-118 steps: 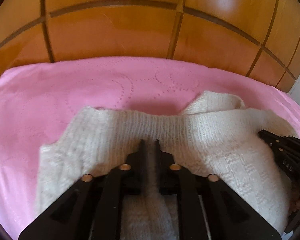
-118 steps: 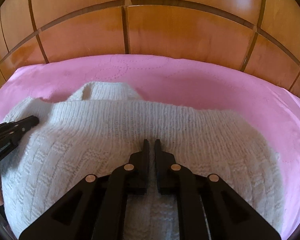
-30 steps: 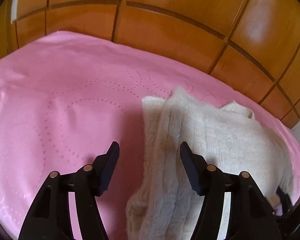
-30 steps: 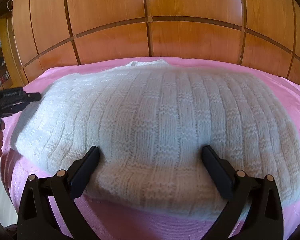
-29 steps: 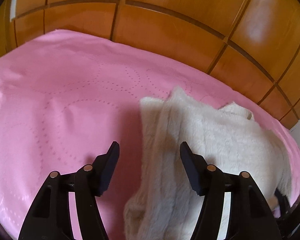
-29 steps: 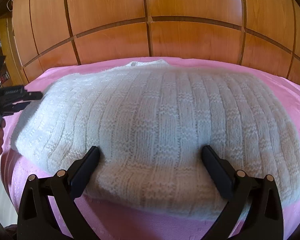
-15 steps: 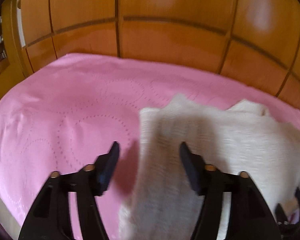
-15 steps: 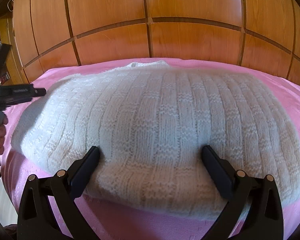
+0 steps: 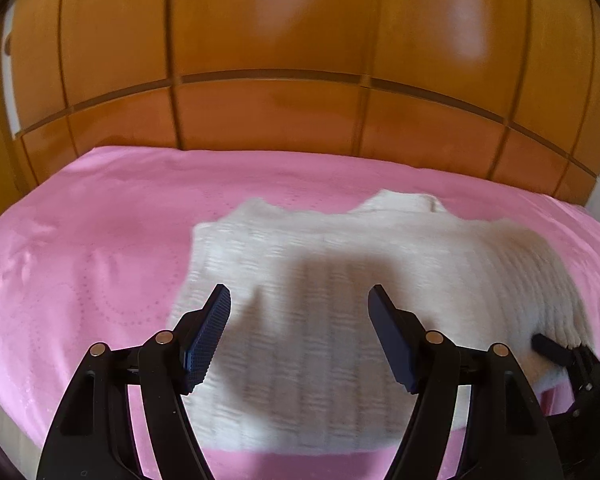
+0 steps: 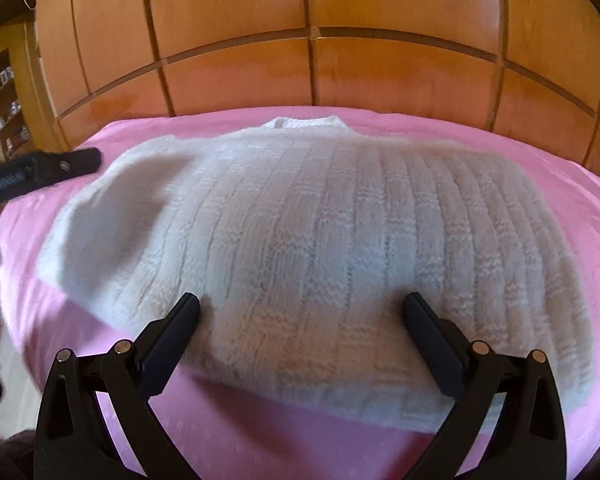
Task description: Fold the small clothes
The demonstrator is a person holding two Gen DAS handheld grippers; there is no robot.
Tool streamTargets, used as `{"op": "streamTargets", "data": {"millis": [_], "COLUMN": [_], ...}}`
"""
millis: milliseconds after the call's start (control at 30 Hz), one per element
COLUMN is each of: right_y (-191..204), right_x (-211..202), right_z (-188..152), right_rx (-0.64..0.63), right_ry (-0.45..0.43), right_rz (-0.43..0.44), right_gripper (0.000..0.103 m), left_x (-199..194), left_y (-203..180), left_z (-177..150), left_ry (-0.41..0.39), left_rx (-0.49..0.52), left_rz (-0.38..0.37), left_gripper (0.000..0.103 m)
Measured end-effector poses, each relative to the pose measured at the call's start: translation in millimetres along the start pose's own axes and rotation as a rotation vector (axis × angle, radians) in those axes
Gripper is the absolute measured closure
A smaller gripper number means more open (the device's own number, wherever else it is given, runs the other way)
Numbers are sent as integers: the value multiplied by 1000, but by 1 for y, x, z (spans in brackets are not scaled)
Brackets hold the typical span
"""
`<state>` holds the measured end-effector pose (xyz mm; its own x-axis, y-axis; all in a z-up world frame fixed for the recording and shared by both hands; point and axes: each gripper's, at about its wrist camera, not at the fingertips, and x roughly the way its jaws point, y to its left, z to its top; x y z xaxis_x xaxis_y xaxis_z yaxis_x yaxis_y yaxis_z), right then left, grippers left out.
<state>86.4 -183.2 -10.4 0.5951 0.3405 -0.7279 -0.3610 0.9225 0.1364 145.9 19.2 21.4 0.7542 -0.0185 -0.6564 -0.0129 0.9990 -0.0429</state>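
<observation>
Cream knitted sweater (image 10: pixel 320 248) lies folded on the pink bedspread (image 9: pixel 80 248), directly ahead of both sets of jaws, its collar at the far edge toward the wooden panelled wall (image 10: pixel 308 20). The left gripper (image 9: pixel 299 304) hovers over the near left part of the sweater; its jaws have just been opening and stand wide with nothing clamped. The right gripper (image 10: pixel 300 310) has its jaws spread wide at the sweater's near edge, gripping nothing.
</observation>
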Motion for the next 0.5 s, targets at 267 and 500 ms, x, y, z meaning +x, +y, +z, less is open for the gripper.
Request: {"op": "streamTargets", "data": {"millis": [267, 500], "right_y": [-58, -132], "right_x": [-51, -59], "right_z": [7, -1], "right_rx": [96, 343], "right_ry": [-71, -74], "right_rz": [-54, -109], "right_gripper": [2, 3], "left_x": [5, 11], "left_y": [-34, -63], "left_z": [-11, -14], "left_ry": [29, 40], "left_rx": [55, 120], "left_rz": [-51, -114], "left_gripper": [33, 33]}}
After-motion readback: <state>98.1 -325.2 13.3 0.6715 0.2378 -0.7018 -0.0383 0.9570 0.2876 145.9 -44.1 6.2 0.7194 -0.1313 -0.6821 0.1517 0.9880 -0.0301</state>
